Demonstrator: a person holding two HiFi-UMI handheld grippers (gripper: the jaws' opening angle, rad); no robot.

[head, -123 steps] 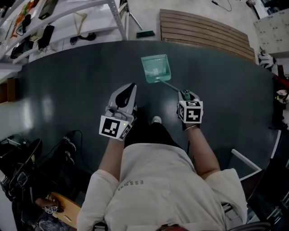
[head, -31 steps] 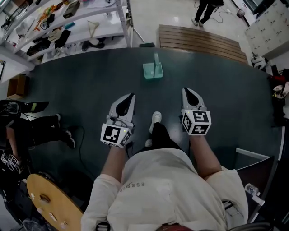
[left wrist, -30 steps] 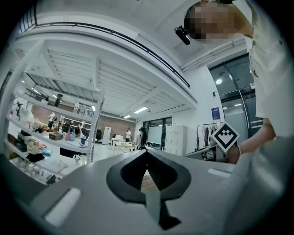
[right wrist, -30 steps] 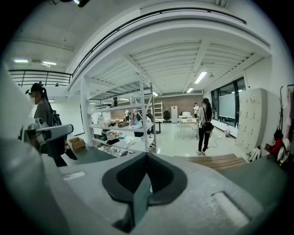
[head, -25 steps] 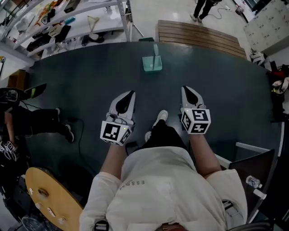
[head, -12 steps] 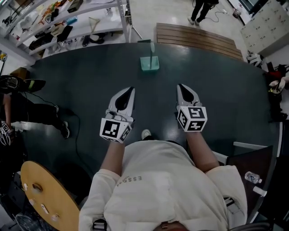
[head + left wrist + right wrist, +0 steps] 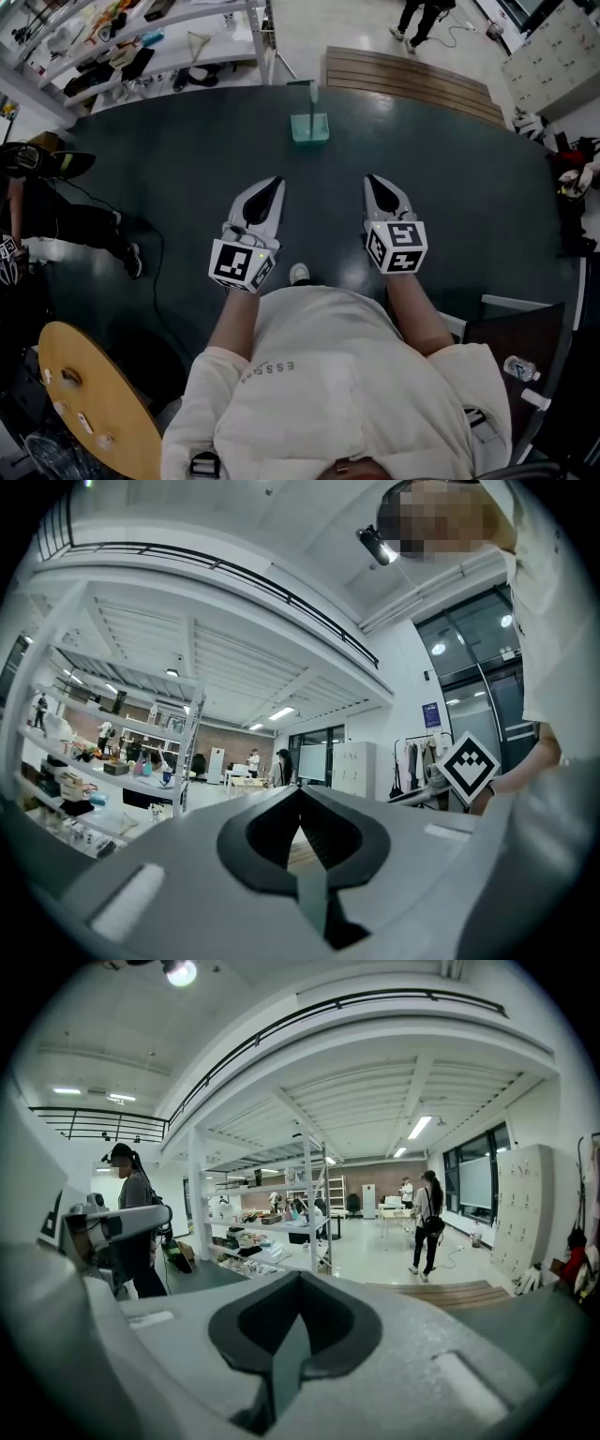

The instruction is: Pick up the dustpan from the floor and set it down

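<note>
The teal dustpan [image 7: 309,127] stands on the dark floor mat [image 7: 169,169] straight ahead, its handle pointing up and away. Neither gripper touches it; both hang well short of it, side by side in front of my body. In the head view my left gripper [image 7: 271,184] is shut and empty, and my right gripper [image 7: 374,182] is shut and empty too. Seen from the left gripper view, the left gripper [image 7: 300,790] has its jaws pressed together, and the right gripper [image 7: 300,1281] looks the same in its own view. The dustpan shows in neither gripper view.
A white shelving rack [image 7: 187,37] full of items lines the far left. A slatted wooden platform [image 7: 412,80] lies beyond the mat. One person [image 7: 56,220] stands at the left, another [image 7: 422,14] far off. A round wooden board [image 7: 84,403] sits at lower left.
Several seconds ago my right gripper held the dustpan's handle; now the dustpan stands free. Over the last second both grippers and I have drawn back from it.
</note>
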